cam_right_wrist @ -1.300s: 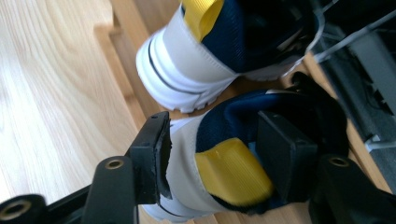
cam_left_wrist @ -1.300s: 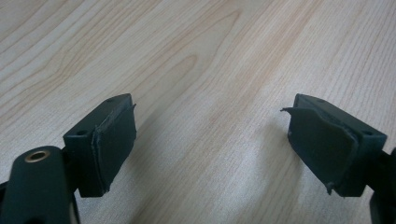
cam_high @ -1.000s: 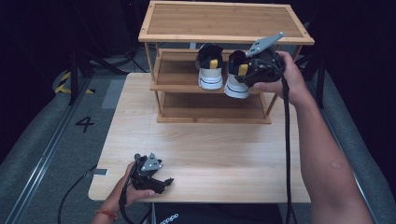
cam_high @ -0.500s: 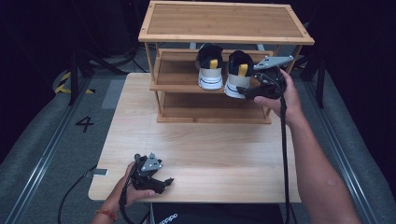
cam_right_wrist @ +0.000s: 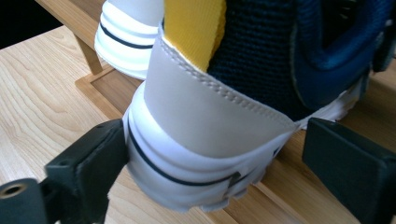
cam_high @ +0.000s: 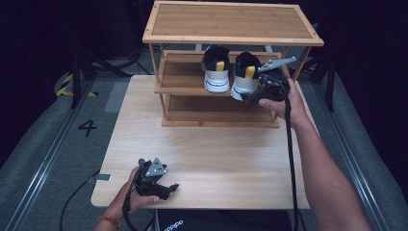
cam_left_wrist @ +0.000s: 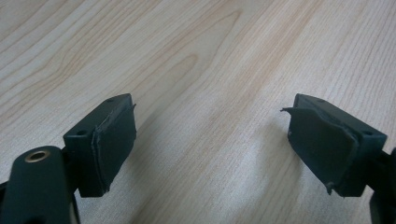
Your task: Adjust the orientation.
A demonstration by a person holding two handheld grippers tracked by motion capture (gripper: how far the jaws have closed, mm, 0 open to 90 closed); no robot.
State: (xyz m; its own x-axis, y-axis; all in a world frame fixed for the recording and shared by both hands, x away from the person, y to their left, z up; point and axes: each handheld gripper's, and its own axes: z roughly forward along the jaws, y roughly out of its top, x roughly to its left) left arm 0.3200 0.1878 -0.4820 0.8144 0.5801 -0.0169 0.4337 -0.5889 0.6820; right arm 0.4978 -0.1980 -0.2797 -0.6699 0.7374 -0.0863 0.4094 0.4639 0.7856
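My right gripper (cam_high: 262, 94) is at the heel of the right-hand dark blue sneaker with a white heel panel and a yellow pull tab (cam_high: 244, 77), which stands on the middle shelf of the three-tier bamboo shoe rack (cam_high: 233, 21). In the right gripper view, the gripper (cam_right_wrist: 217, 163) has its jaws set to either side of the sneaker's heel (cam_right_wrist: 210, 121). The left jaw touches the white sole. The right jaw stands just beside the heel with a gap showing, so the jaws are spread and not clamped on the shoe. The heel overhangs the front edge of the shelf slightly.

A second, matching sneaker (cam_high: 215, 70) stands just beside the first on the same shelf, to its left in the high view, heel toward me. Its white sole (cam_right_wrist: 128, 35) appears behind the gripped one in the right gripper view.

The rack stands on the far half of the light wooden table (cam_high: 216, 159). Its top shelf is bare.

My left gripper (cam_high: 166, 188) rests on the table near the front edge, well apart from the rack, held in my left hand (cam_high: 132, 192). In the left gripper view, this gripper (cam_left_wrist: 208, 144) has its jaws wide apart with bare wood grain (cam_left_wrist: 196, 70) between them, holding nothing. The rubber pads (cam_left_wrist: 114, 140) show frayed edges.
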